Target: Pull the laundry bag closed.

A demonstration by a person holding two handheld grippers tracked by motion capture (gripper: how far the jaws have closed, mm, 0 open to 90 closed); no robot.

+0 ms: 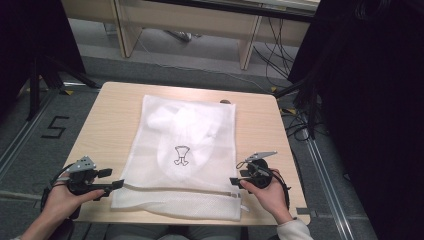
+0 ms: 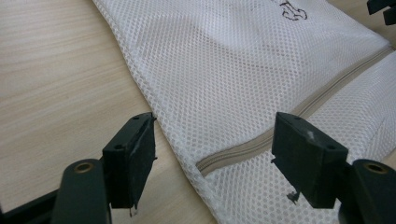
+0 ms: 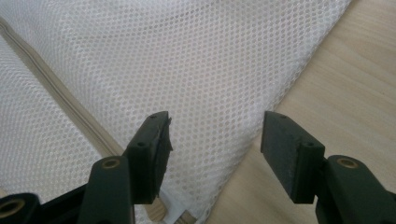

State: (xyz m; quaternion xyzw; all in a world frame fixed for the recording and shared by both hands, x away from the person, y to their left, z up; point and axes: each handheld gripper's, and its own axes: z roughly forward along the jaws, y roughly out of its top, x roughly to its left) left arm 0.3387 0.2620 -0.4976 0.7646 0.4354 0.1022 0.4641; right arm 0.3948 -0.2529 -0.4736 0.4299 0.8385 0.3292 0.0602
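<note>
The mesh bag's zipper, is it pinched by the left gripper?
No, the left gripper stands open, its jaws apart on either side of the zipper end of the white mesh laundry bag, touching nothing.

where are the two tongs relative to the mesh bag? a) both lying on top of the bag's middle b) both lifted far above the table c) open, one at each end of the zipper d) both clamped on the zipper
c: the left tongs and right tongs sit open at either end of the mesh bag zipper, gripping nothing.
</note>
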